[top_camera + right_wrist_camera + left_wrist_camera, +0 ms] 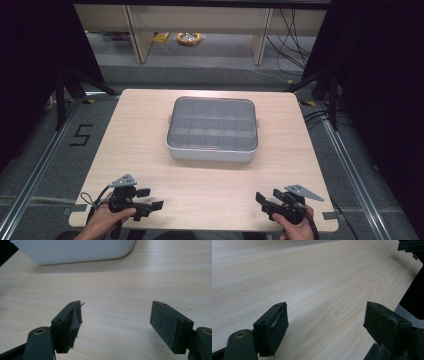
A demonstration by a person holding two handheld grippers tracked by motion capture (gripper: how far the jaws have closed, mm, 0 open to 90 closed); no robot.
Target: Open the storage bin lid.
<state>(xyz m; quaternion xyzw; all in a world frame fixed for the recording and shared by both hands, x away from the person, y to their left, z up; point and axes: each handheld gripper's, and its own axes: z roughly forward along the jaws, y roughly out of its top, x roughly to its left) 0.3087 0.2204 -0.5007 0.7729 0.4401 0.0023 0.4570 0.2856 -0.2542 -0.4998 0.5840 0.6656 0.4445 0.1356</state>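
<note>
Both grippers low at the near edge of the table, jaws wide, nothing held; lidded box well ahead of them.

We see the left gripper (150,198) and the right gripper (263,203) each gripped by a hand, jaws spread wide with bare table (210,185) between the pads. The grey compartment box (212,129) sits well beyond both sets of fingertips, ahead and between them, apart from either. Its clear lid dims the contents; we cannot tell whether the compartments hold anything. In the right gripper view the box (75,250) lies far past the fingers (67,327), cut off by the top edge, only its pale wall showing. In the left gripper view the pads (272,330) frame plain wood; a dark shape at the top right corner is too cropped to identify.
</note>
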